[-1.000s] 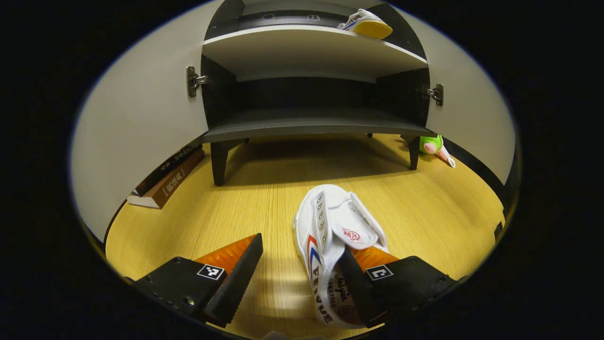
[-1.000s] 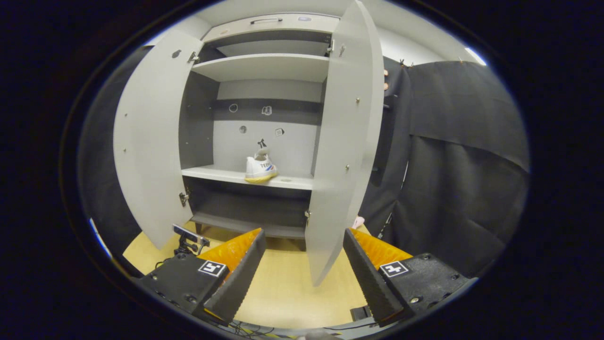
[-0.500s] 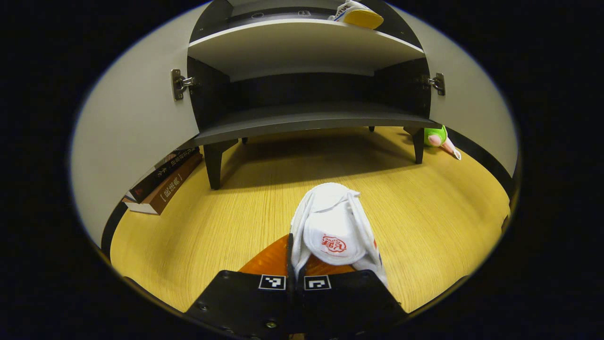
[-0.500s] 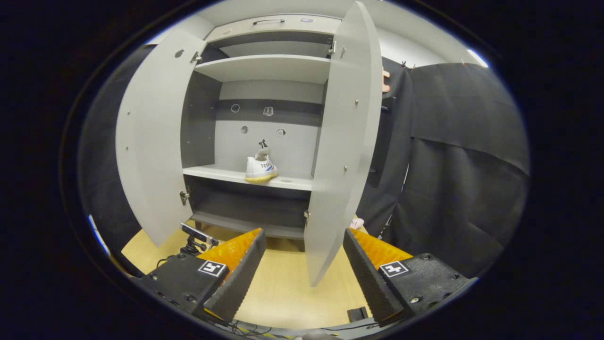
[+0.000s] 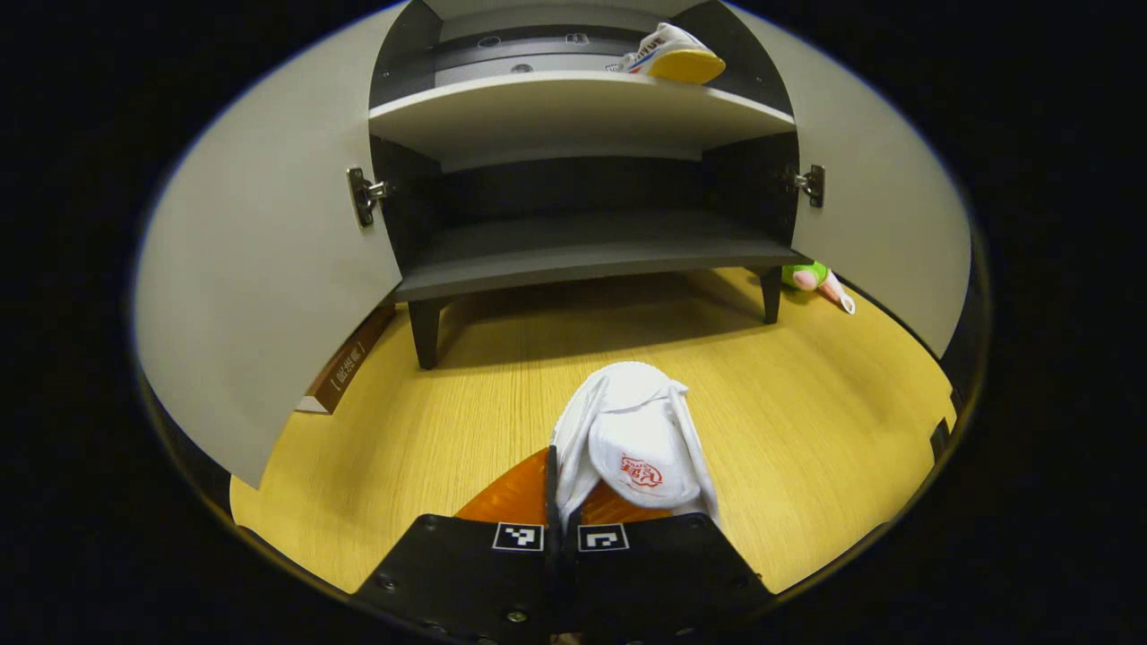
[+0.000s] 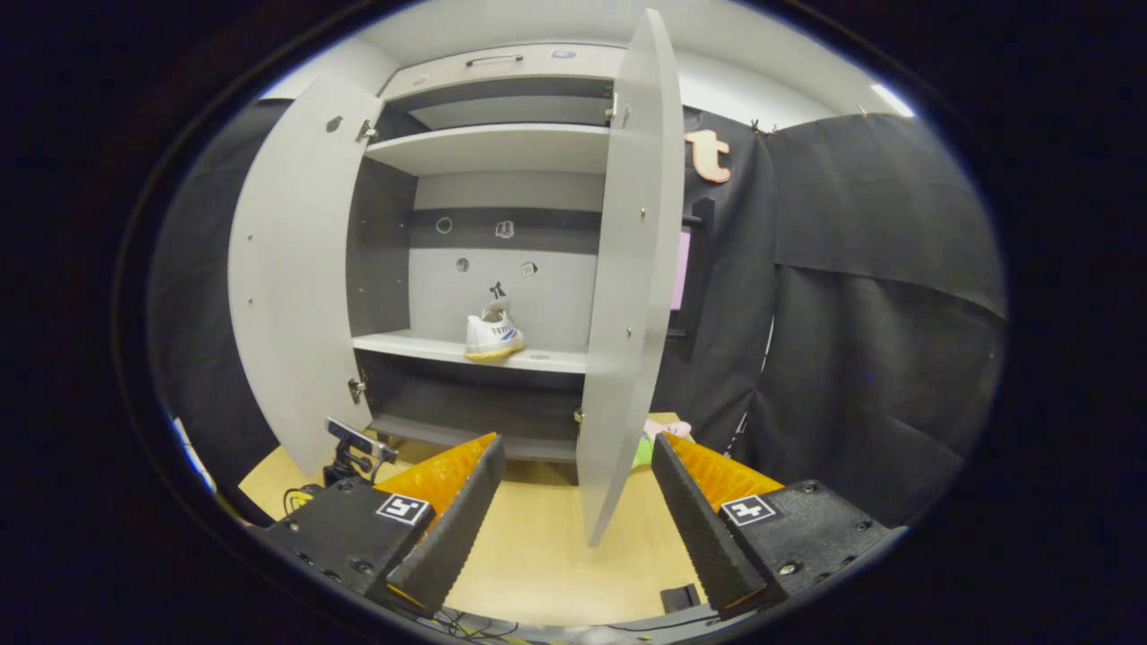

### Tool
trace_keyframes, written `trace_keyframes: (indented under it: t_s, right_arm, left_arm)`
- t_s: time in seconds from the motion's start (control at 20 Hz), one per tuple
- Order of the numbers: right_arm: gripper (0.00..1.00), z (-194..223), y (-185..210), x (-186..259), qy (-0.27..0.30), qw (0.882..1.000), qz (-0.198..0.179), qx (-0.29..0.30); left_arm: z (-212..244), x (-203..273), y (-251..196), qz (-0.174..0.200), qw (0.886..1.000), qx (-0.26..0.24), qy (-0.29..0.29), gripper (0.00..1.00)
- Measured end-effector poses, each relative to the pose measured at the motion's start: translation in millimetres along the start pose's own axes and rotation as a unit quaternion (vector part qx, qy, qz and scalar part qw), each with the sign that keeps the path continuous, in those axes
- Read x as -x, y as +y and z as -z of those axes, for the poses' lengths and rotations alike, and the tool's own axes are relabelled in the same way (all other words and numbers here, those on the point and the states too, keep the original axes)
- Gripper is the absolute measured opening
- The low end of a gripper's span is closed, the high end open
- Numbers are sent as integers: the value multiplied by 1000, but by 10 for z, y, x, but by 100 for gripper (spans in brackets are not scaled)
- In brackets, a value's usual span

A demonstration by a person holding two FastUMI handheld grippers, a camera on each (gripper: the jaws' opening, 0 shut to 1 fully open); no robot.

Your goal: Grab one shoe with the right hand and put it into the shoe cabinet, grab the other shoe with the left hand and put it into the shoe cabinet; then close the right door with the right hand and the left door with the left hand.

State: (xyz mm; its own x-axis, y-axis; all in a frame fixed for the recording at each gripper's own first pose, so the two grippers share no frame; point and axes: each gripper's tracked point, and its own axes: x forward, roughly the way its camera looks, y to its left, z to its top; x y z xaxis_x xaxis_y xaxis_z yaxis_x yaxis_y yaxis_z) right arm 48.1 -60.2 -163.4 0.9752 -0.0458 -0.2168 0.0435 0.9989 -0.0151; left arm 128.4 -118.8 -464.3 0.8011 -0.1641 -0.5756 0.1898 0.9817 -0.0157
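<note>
In the left gripper view, my left gripper (image 5: 563, 502) is shut on the rim of a white shoe (image 5: 632, 439) just above the wooden floor, toe pointing toward the shoe cabinet (image 5: 573, 260). The other white shoe (image 5: 668, 54) with a yellow sole rests on the middle shelf. In the right gripper view, my right gripper (image 6: 578, 488) stands open and holds nothing, back from the cabinet (image 6: 502, 143). That shelved shoe (image 6: 493, 333) shows between the open left door (image 6: 291, 269) and right door (image 6: 627, 296).
A brown book (image 5: 345, 372) lies on the floor behind the left door (image 5: 260, 269). A green and pink toy (image 5: 814, 279) lies by the cabinet's right leg, near the right door (image 5: 883, 224). Black cloth (image 6: 851, 313) hangs right of the cabinet.
My left gripper went from open around the shoe's side to shut on its rim, and the shoe now hangs from it. The right gripper drifted slightly, still open.
</note>
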Motion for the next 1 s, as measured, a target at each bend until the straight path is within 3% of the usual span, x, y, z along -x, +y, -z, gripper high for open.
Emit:
trace_keyframes:
  t_s: [0.85, 1.0]
  right_arm:
    - [100, -240, -226, 55, -46, 997, -33, -44]
    - [100, -314, -240, 10, -52, 997, -36, -48]
  left_arm:
    - [-2623, 1438, 283, -47, 990, 22, -130, 0]
    - [-3091, 1325, 334, -55, 987, 26, -151, 0]
